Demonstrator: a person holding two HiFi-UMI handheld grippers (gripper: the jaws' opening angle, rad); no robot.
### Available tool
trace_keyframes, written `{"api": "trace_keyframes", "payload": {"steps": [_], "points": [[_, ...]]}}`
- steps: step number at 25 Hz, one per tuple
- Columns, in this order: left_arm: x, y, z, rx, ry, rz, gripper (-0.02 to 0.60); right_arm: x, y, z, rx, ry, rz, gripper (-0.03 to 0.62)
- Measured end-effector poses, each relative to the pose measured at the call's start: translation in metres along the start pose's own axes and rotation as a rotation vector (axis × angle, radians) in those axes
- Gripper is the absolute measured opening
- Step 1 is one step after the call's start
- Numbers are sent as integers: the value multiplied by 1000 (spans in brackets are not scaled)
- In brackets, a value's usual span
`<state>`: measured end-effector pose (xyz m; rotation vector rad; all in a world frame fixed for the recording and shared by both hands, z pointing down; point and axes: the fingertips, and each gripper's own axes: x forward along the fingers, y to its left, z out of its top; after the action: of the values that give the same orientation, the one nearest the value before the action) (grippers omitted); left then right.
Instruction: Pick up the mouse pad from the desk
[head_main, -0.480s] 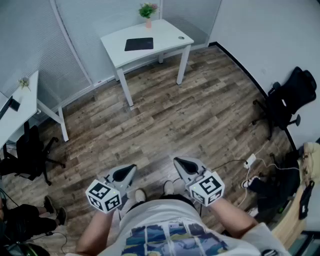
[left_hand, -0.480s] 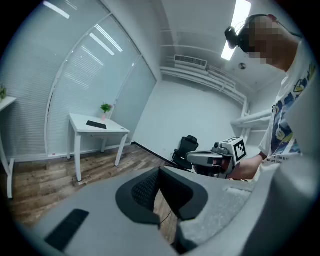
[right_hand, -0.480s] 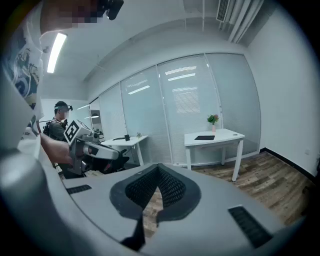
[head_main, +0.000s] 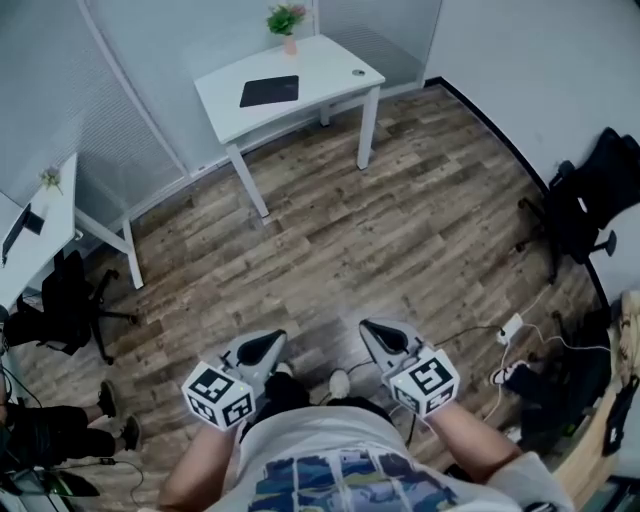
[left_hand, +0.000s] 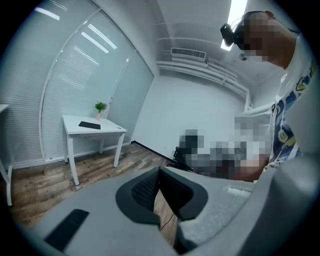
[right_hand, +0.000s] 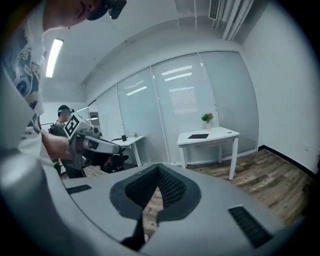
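The black mouse pad (head_main: 269, 91) lies flat on a white desk (head_main: 330, 70) at the far side of the room, next to a small potted plant (head_main: 286, 22). My left gripper (head_main: 262, 348) and right gripper (head_main: 385, 335) are held side by side low in the head view, far from the desk, above the wooden floor. Both are shut with nothing between the pads. The left gripper view shows the mouse pad (left_hand: 89, 125) far off to the left of that gripper (left_hand: 159, 172). In the right gripper view the mouse pad (right_hand: 198, 135) lies beyond that gripper (right_hand: 158, 170), to the right.
A second white desk (head_main: 30, 240) with a black office chair (head_main: 70, 300) stands at the left. Another black chair (head_main: 590, 200) is at the right wall, with a power strip (head_main: 510, 328) and cables on the floor. A seated person's legs (head_main: 50, 430) show at lower left.
The person has stepped forward toward the desk: the floor has slid down the head view and both grippers sit a little lower and further right. Both stay shut.
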<state>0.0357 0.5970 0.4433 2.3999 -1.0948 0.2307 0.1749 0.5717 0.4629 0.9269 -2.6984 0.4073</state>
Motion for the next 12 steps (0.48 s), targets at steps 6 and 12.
{"api": "trace_keyframes", "payload": {"steps": [6,12], "points": [[24,52,30,19,-11,38,3,54,-29,18,-15,2,21,38],[40,138,77,33,-50,48,5,127,-55,54,-23,21,-22,49]]}}
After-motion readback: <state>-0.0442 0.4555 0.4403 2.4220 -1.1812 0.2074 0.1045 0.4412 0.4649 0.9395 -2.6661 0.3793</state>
